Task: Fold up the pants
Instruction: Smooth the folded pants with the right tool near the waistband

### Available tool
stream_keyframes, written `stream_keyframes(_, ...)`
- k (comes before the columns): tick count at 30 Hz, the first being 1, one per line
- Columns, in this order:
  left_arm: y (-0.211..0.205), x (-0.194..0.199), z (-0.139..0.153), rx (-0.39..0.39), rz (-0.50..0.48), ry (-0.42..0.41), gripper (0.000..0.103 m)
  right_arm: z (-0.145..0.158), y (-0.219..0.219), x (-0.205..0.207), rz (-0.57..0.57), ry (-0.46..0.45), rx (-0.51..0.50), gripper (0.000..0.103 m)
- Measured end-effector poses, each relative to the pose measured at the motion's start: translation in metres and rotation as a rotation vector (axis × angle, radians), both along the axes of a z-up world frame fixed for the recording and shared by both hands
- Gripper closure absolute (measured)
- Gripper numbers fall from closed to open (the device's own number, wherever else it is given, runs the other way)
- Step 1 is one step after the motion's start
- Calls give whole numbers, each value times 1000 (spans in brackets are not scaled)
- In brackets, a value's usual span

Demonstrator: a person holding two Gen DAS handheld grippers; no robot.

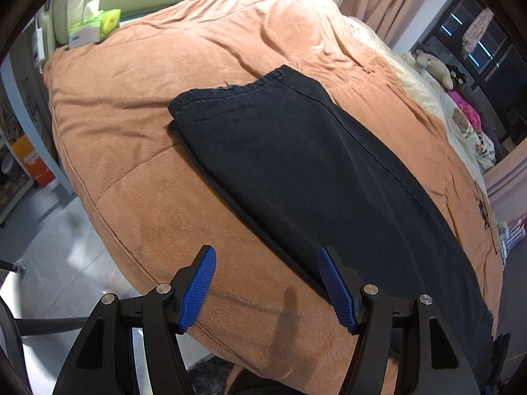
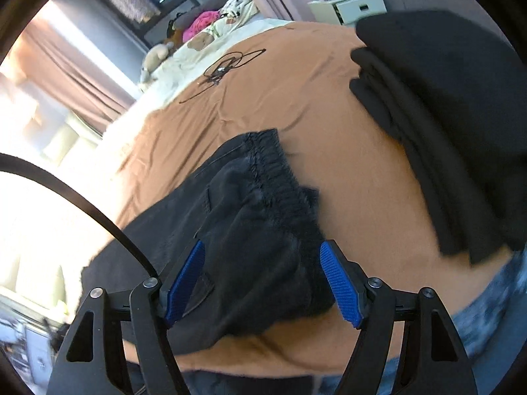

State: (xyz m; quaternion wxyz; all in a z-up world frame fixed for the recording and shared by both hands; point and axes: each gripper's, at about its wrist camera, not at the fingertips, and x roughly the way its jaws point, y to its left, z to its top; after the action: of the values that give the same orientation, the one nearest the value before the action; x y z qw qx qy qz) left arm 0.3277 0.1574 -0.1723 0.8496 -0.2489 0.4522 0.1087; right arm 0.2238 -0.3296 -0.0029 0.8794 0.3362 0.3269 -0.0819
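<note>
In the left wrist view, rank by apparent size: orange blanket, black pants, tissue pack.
1. orange blanket, fills most of the frame
2. black pants, laid flat across the blanket
3. tissue pack, smallest, though it lies at the far edge, so distance shrinks it

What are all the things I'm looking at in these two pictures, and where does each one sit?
pants: one pair, black, laid flat on the blanket, waistband at the far end in the left view
blanket: one, orange, covering the bed
tissue pack: one, green and white, far left edge of the bed
stuffed toys: several, cream, black and pink, along the far right side
folded clothes: one dark stack, on the blanket, upper right of the right view
cable: one, black, looped on the blanket far off
left gripper: black with blue pads, open, above the blanket edge
right gripper: black with blue pads, open, over the pants
</note>
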Motion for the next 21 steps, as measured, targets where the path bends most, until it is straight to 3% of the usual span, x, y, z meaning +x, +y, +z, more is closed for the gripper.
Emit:
stream_keyframes(3, -5, 3, 1, -4, -16, -2, 36, -13, 1, -15, -25, -23, 73, 28)
stream_keyframes(6, -10, 5, 2, -5, -28, -2, 36, -29, 1, -29, -72, -43, 147, 17)
stream_keyframes(13, -12, 5, 6, -39, -22, -14, 36, -63, 1, -44, -115, -130, 362, 3)
stream_keyframes(17, -11, 1, 6, -45, -18, -6, 36, -94, -4, -42, -148, -203, 540, 1)
stream_keyframes(21, -5, -6, 9, -48, 2, -12, 36, -115, -4, -35, -144, -242, 621, 1)
